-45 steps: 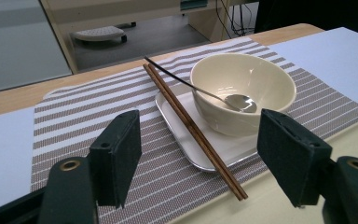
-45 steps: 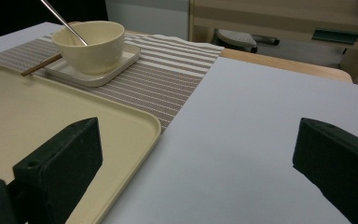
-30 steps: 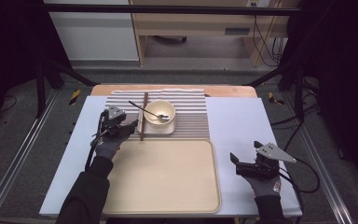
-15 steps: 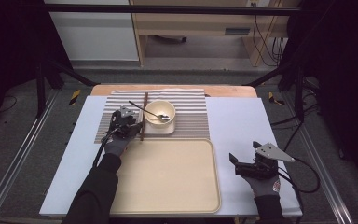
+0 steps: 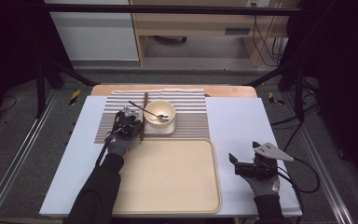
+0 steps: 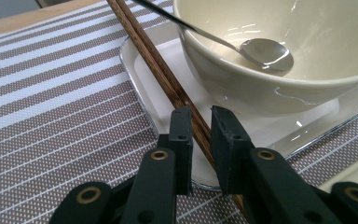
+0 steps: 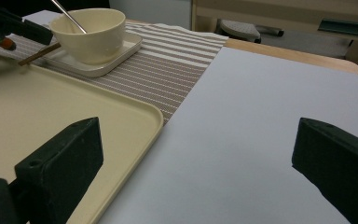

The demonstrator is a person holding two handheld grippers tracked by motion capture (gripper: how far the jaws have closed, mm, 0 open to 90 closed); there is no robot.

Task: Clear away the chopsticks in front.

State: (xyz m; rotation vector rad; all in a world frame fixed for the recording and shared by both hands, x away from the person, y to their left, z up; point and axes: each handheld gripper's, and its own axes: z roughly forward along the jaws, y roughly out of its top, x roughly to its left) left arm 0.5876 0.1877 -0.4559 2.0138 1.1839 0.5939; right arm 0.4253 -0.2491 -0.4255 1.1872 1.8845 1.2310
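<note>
A pair of brown wooden chopsticks [image 6: 154, 60] lies across the left rim of a white square plate [image 6: 137, 81]. The plate carries a cream bowl [image 6: 284, 74] with a metal spoon [image 6: 265, 52] in it. My left gripper [image 6: 201, 114] has just been closing, and its jaws now stand against the near end of the chopsticks on both sides. From above, the left gripper [image 5: 139, 131] sits low beside the bowl [image 5: 161, 116], on the chopsticks [image 5: 145, 107]. My right gripper [image 5: 243, 151] rests open over the white board at the right, its jaws [image 7: 196, 135] wide apart and empty.
A brown-and-white striped placemat [image 5: 191, 112] lies under the plate. A large cream tray [image 5: 168, 186] sits in front of it, its corner near the right gripper [image 7: 140, 116]. White board [image 5: 242, 121] stretches to the right.
The left gripper came right and down onto the near end of the chopsticks, and its jaws narrowed around them. The right hand stayed where it was.
</note>
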